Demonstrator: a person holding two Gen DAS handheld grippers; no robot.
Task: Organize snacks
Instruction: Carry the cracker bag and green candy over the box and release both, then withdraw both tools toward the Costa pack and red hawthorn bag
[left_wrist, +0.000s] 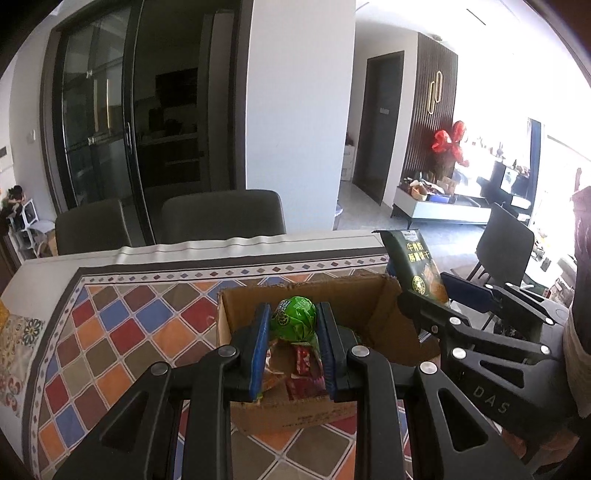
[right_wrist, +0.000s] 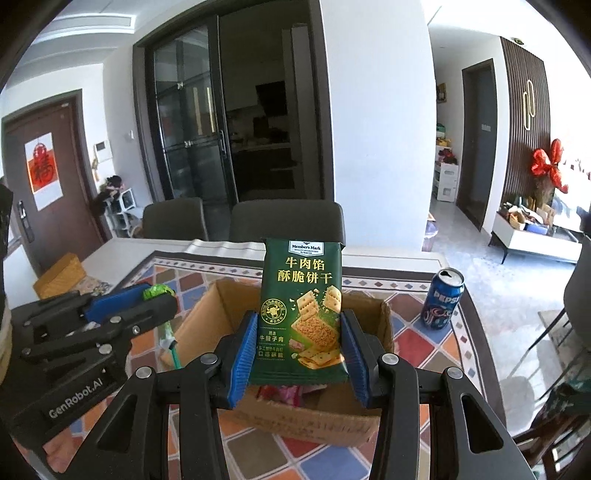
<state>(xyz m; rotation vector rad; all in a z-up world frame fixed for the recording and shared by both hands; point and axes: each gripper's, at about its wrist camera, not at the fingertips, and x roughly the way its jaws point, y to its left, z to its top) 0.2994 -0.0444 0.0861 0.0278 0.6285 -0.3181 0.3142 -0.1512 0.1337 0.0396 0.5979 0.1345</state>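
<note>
Left gripper (left_wrist: 293, 347) pinching a bright green snack packet (left_wrist: 293, 314), blue pads pressed on both sides, held just above the open cardboard box (left_wrist: 373, 306). Right gripper (right_wrist: 297, 354) clamped on a dark green cracker bag (right_wrist: 304, 306), bag upright, lower half between the pads, top sticking up well clear of the fingers. It too hangs over the box; in the left view the same bag shows at the box's right rim.

Box sits on a table (right_wrist: 406, 339) with a coloured diamond-pattern cloth. Inside it: red and pink wrappers (left_wrist: 301, 365) at the bottom, already loose in there. Blue soda can (right_wrist: 441, 299) stands on the cloth to the right of the box, apart from it, tab open. Two grey chairs (left_wrist: 221, 214) behind the table.

Step, as I read it: both hands mid-transfer, each with one snack over the box. Can't tell if they're going in or coming out. If dropping, next move calls for lowering below the rim and spreading the fingers, one hand at a time so the grippers don't collide over the small opening.
</note>
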